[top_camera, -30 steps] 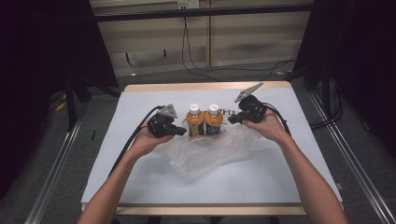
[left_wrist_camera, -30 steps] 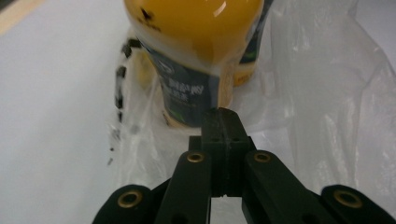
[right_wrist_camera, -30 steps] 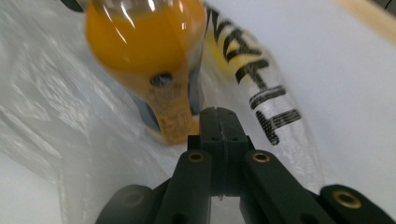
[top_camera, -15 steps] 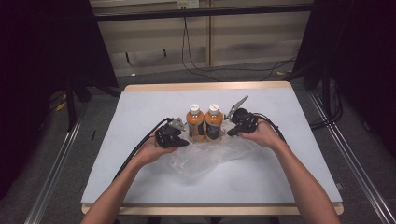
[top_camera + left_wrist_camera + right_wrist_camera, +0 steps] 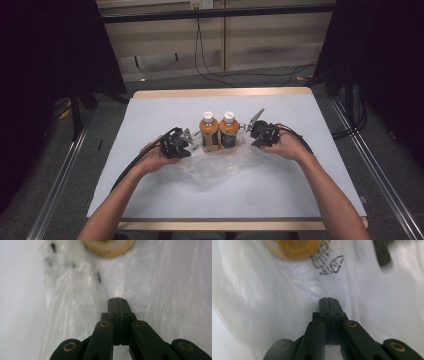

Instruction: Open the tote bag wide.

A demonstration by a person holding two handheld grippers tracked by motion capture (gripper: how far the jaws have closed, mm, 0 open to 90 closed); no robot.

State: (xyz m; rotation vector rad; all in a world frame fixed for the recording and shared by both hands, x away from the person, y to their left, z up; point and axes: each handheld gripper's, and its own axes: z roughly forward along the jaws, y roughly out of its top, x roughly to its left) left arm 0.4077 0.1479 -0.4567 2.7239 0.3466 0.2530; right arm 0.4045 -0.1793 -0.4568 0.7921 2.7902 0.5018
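A white-topped table with a pale wooden rim stands in a dim room, dark curtains at both sides and cables trailing down the wall behind. Near its middle two orange bottles with white caps stand upright, touching each other, and a crumpled clear plastic bag lies spread on the person's side of the bottles, its edge reaching up to their bases. The left gripper sits low just to the left of the bottles and the right gripper just to their right; in each gripper view the black jaws are pressed fully together over the film, and I cannot tell whether a fold of plastic is pinched between them or they merely rest on it. This looks like the start of bagging the bottles: the hands have the bag flanked but its mouth is not yet open. The next move seems to call for a sure pinch of the film at each side and a spread-and-lift to make an opening. Bare tabletop lies well clear on every side of the bottles, though they stand close enough to either gripper to be knocked.
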